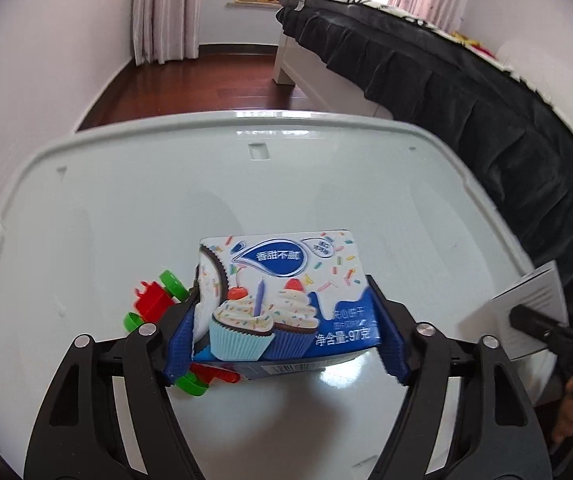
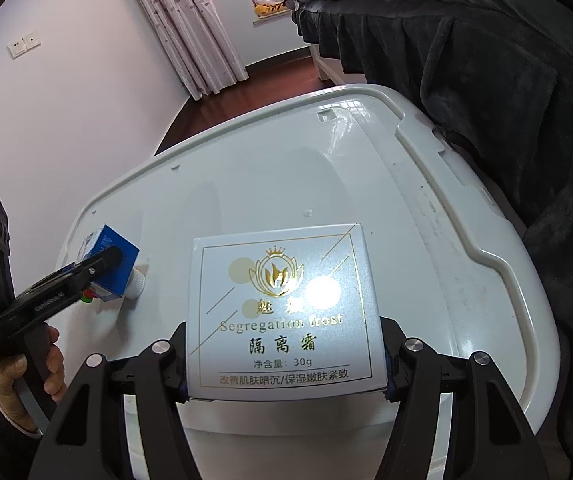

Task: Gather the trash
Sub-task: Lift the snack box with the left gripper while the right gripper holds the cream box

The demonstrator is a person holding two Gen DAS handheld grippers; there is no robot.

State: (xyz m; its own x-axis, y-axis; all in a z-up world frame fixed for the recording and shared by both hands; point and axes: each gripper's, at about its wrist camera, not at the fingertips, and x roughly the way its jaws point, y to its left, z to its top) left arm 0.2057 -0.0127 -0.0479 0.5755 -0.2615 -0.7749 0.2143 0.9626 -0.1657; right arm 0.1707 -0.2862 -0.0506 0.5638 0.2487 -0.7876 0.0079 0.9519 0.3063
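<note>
Two boxes held over the bin lid

The cookie box (image 1: 282, 304) sits above the lid (image 1: 126, 208), toy pieces (image 1: 154, 304) at its nine o'clock; the cosmetics box (image 2: 282, 312) at its three o'clock; bed (image 1: 466, 92) at two o'clock.

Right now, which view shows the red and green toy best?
Left wrist view: the red and green toy lies on the white lid, partly behind the cookie box held by the left gripper. Right wrist view shows only a sliver under that box.

biscuit box (image 1: 286, 300): blue-white, cupcakes, sprinkles | cream box (image 2: 282, 312): white, gold emblem | toy (image 1: 154, 300) left of biscuit box: red, green
</note>
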